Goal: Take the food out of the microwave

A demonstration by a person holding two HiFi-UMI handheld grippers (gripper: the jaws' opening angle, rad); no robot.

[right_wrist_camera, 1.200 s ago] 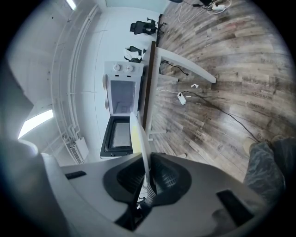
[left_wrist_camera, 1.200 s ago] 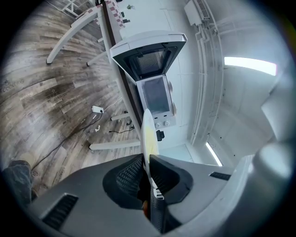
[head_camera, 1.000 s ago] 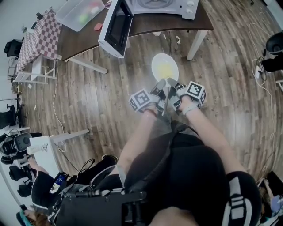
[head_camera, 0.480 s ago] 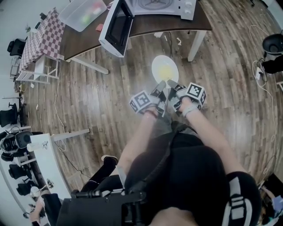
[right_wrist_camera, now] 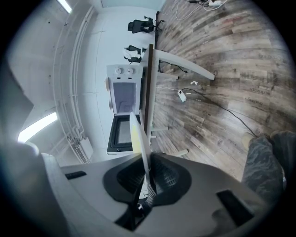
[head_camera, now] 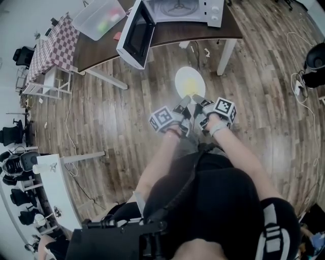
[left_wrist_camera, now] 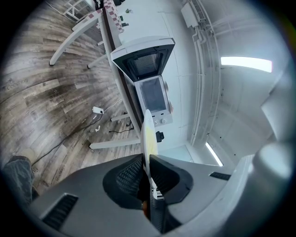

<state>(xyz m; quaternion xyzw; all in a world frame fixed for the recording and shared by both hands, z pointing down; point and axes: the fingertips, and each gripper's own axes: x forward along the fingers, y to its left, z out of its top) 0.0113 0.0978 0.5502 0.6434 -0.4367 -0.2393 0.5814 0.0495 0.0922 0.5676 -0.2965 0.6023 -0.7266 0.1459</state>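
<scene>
- Holding plate of food point(head_camera: 189, 81) out over the floor point(head_camera: 111, 111), well apart from microwave point(head_camera: 177, 9): removal looks done.
- Left gripper point(head_camera: 185, 100) and right gripper point(head_camera: 197, 99) both clamped on the plate's near rim.
- Remaining, likely: set it down.

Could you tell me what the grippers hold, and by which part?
The left gripper and right gripper clamp a round white plate of yellow food by its near rim.
</scene>
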